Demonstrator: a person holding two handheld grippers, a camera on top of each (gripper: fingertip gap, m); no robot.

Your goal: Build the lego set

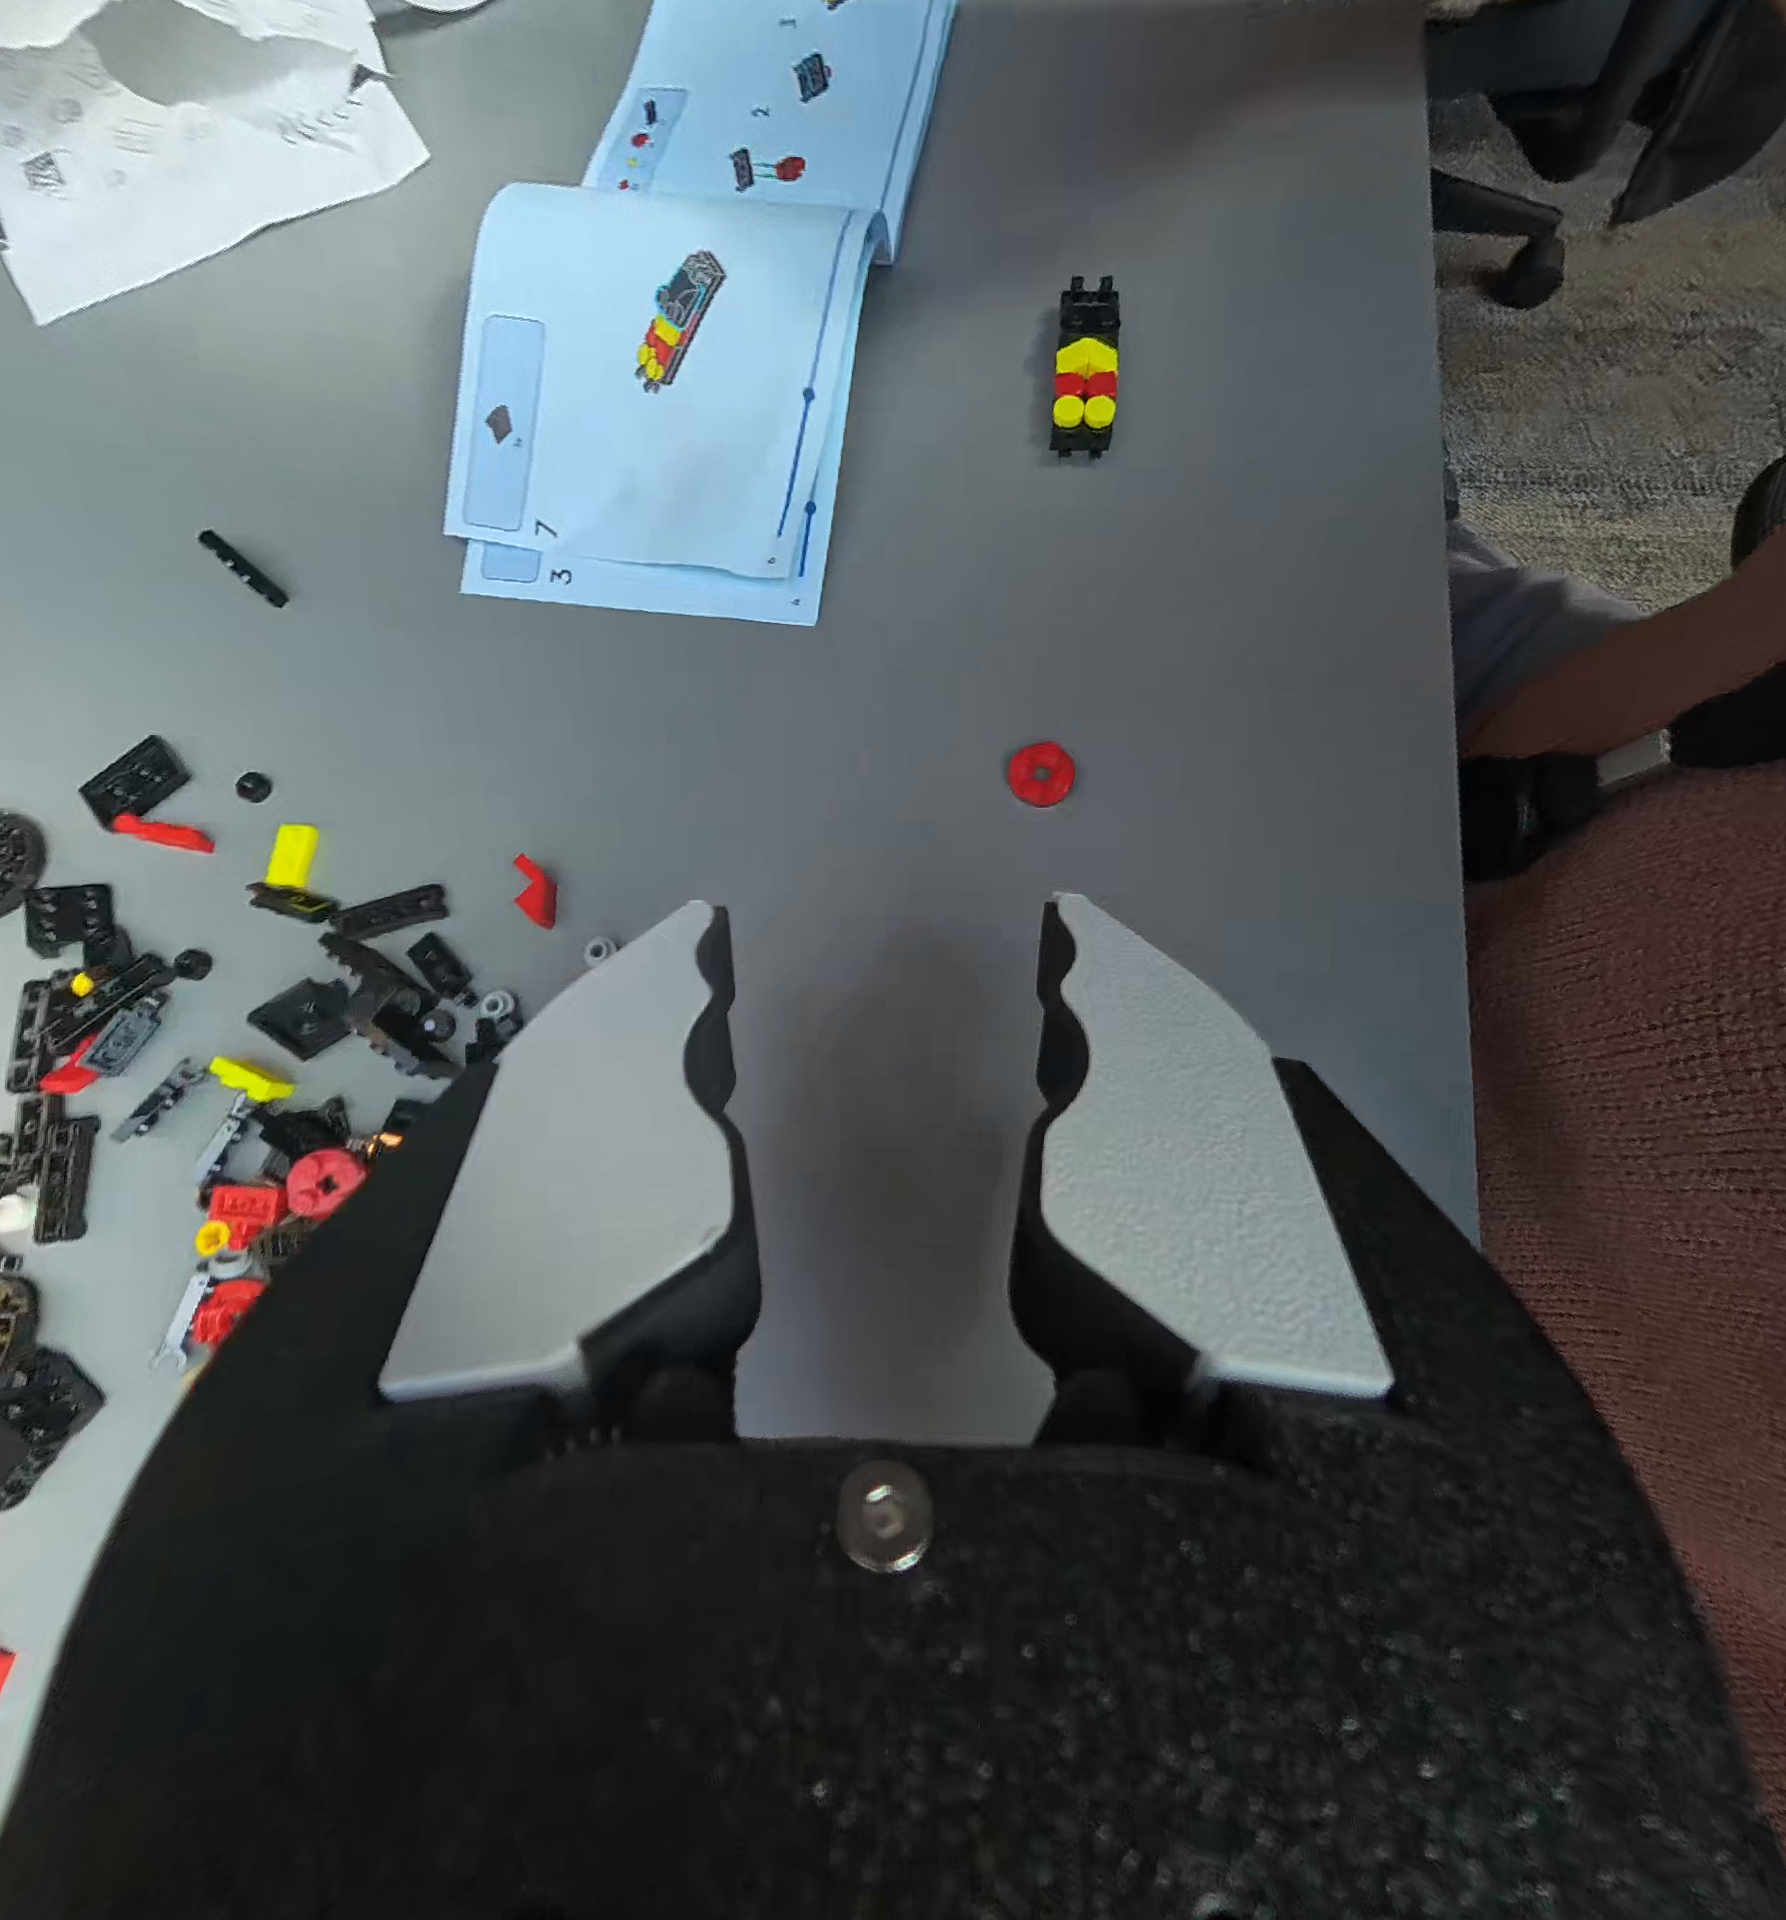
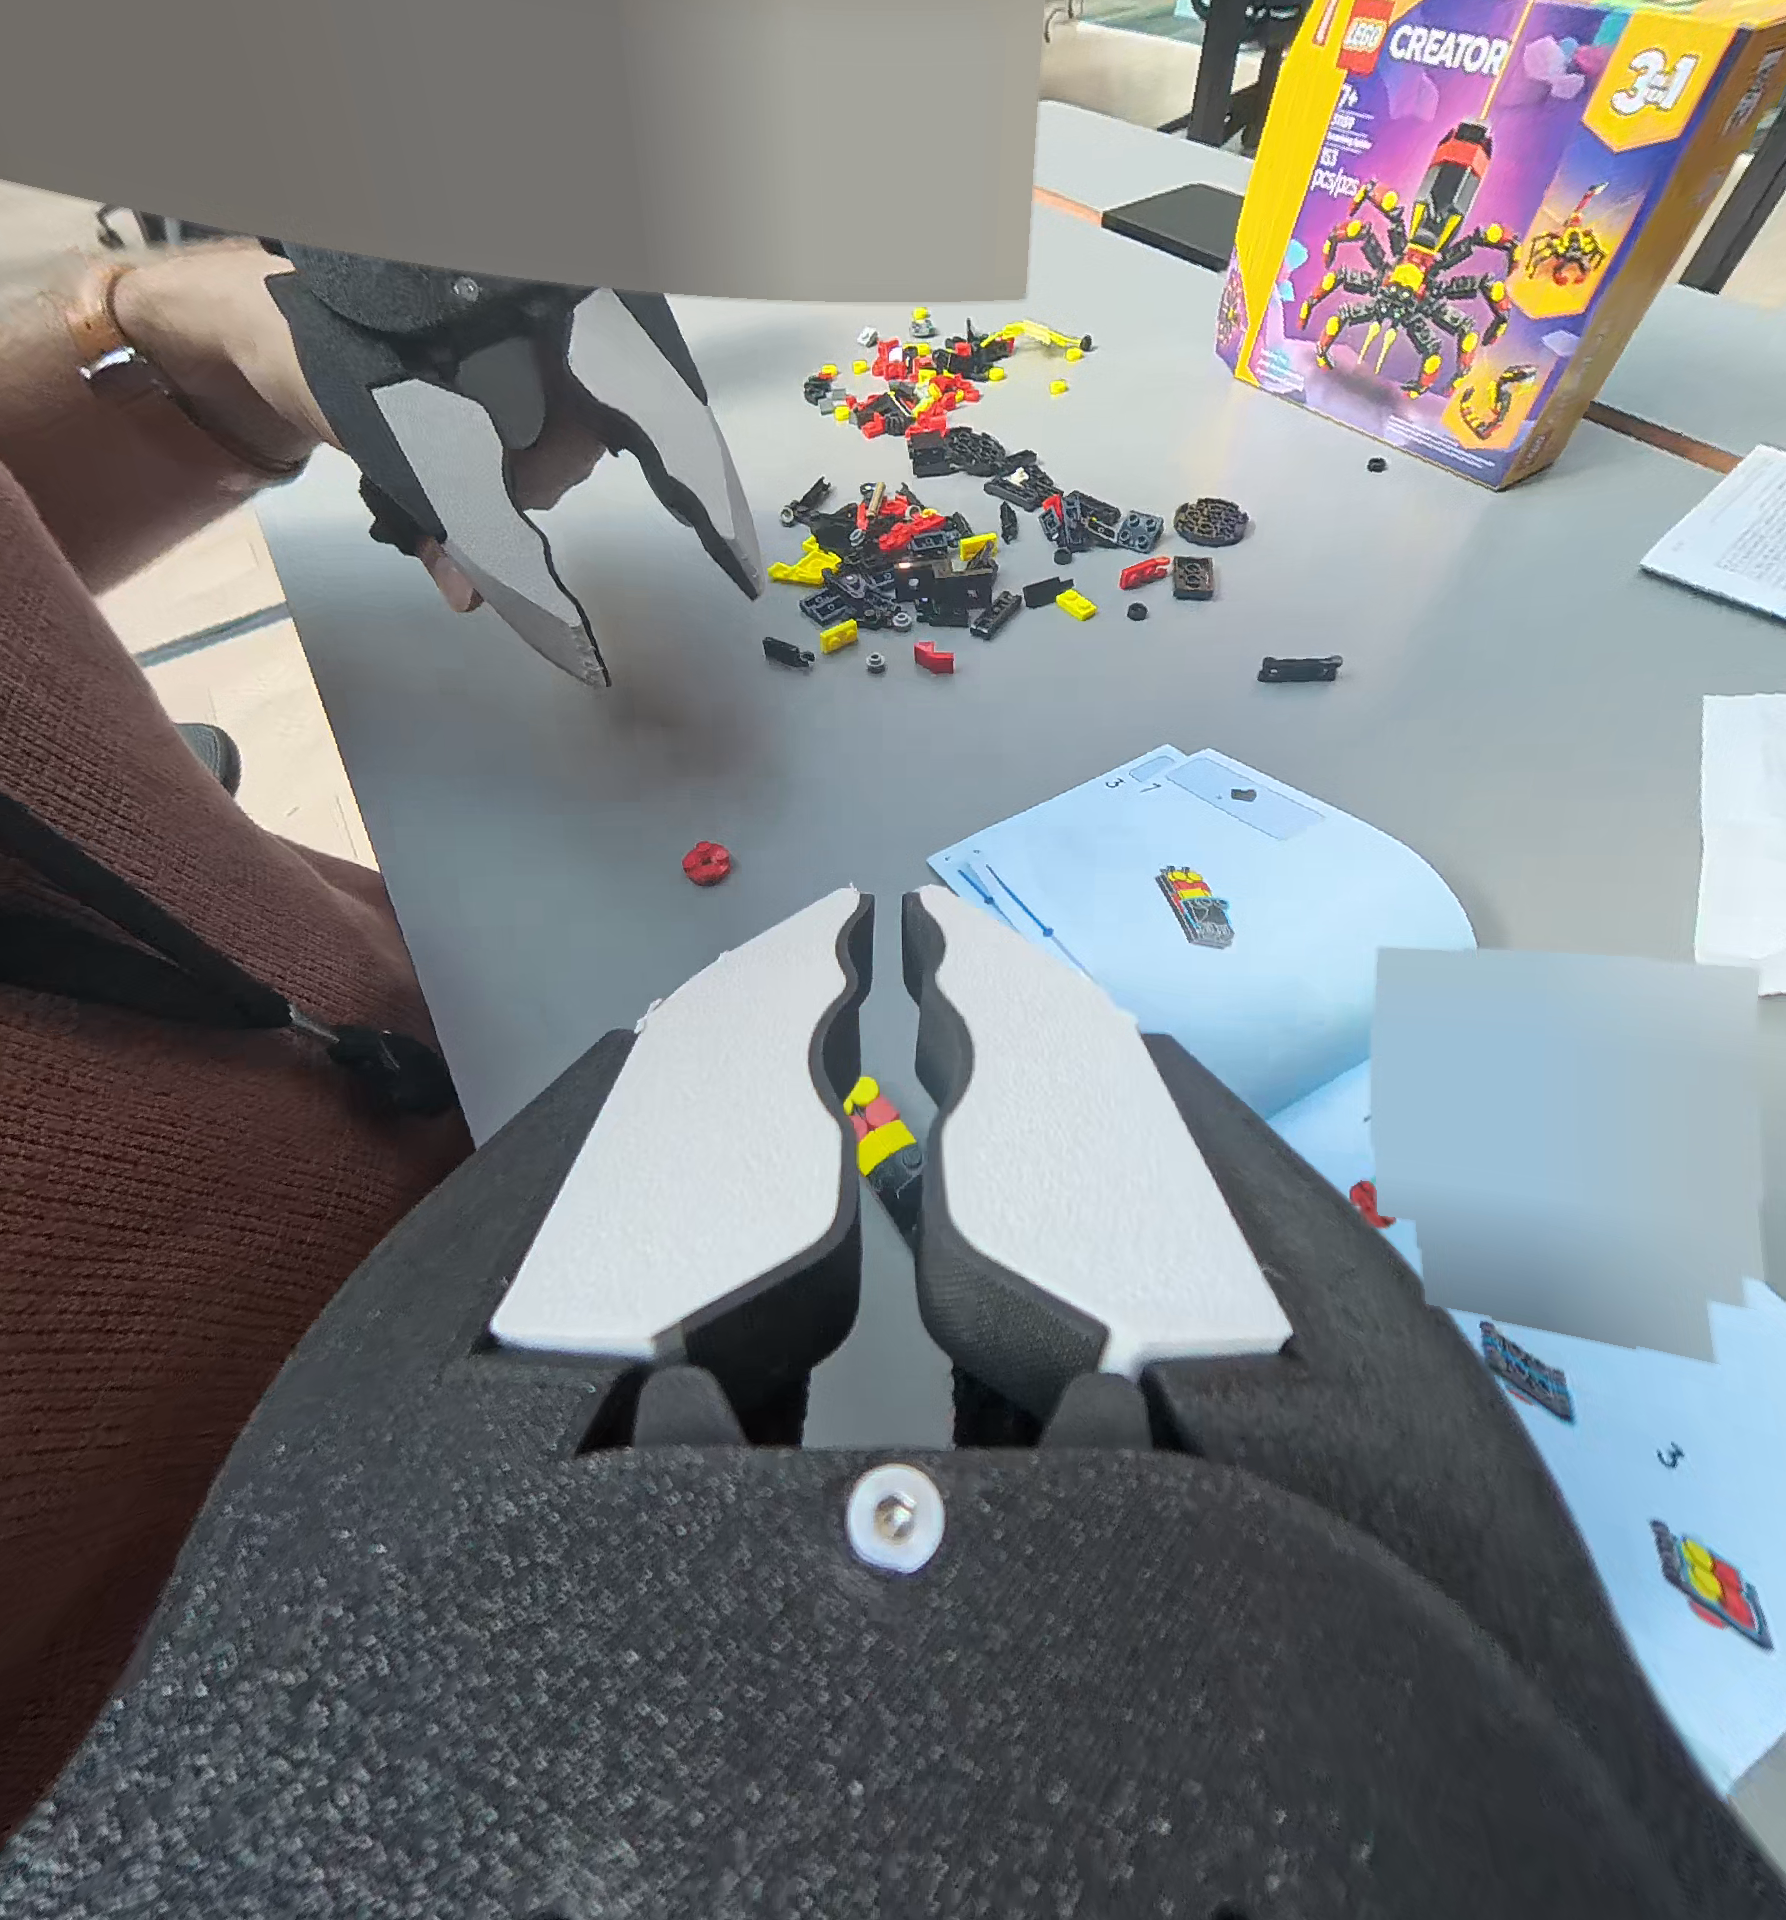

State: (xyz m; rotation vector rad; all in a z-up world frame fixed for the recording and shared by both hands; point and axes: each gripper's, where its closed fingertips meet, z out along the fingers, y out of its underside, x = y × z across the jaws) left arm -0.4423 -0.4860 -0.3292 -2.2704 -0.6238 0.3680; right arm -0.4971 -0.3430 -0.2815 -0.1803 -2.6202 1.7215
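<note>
A small black, yellow and red lego build (image 1: 1084,369) stands alone on the grey table (image 1: 1180,623). In the right wrist view it shows only through the gap between the fingers (image 2: 873,1132), lying below them. My right gripper (image 2: 887,899) is shut with nothing in it, held above the table. My left gripper (image 1: 884,909) is open and empty above bare table; it also shows in the right wrist view (image 2: 676,634). A loose red round piece (image 1: 1041,774) lies just beyond its right fingertip and also shows in the right wrist view (image 2: 707,862).
A pile of loose black, red and yellow pieces (image 1: 193,1039) (image 2: 951,520) lies to the left. The open instruction booklet (image 1: 660,416) (image 2: 1232,935) lies mid-table. A black bar piece (image 1: 243,568), torn white paper (image 1: 172,135) and the set's box (image 2: 1491,239) are farther off. The table edge (image 1: 1450,727) runs along the right.
</note>
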